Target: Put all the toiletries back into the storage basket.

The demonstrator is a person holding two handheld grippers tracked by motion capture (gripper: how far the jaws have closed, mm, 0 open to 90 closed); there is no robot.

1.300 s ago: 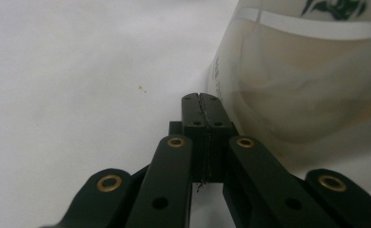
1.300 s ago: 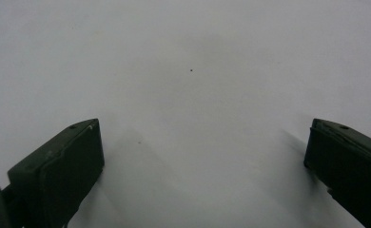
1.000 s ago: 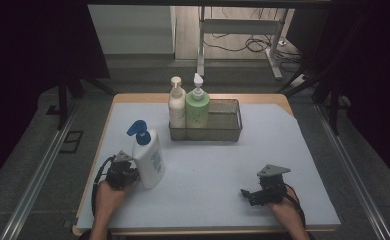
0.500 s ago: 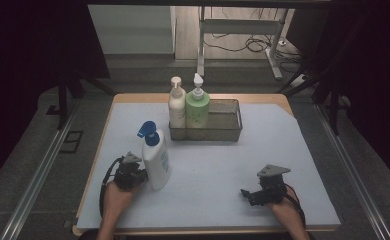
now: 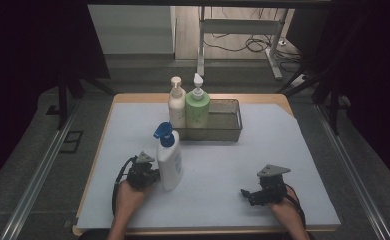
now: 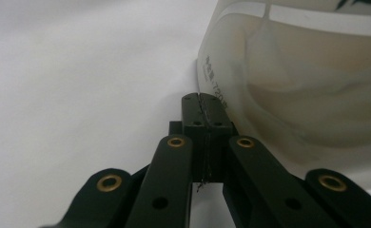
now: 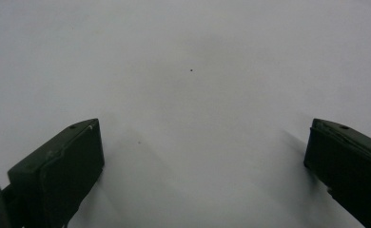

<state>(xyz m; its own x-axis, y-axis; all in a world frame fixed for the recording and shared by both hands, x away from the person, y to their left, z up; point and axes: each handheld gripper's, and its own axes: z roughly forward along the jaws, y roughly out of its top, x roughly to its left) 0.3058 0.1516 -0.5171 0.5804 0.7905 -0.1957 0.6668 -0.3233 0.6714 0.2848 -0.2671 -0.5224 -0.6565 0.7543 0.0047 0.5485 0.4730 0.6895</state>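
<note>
Jaws closed, tips against white bottle (image 6: 312, 90)

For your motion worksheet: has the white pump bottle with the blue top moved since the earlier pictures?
Yes. The white pump bottle with the blue top has slid rightward, nearer the dark wire basket, with the shut left gripper against it.

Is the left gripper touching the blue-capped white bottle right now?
Touching. In the left gripper view the left gripper, jaws shut together, has its tips pressed against the lower wall of the white bottle, with no gap visible between them.
</note>
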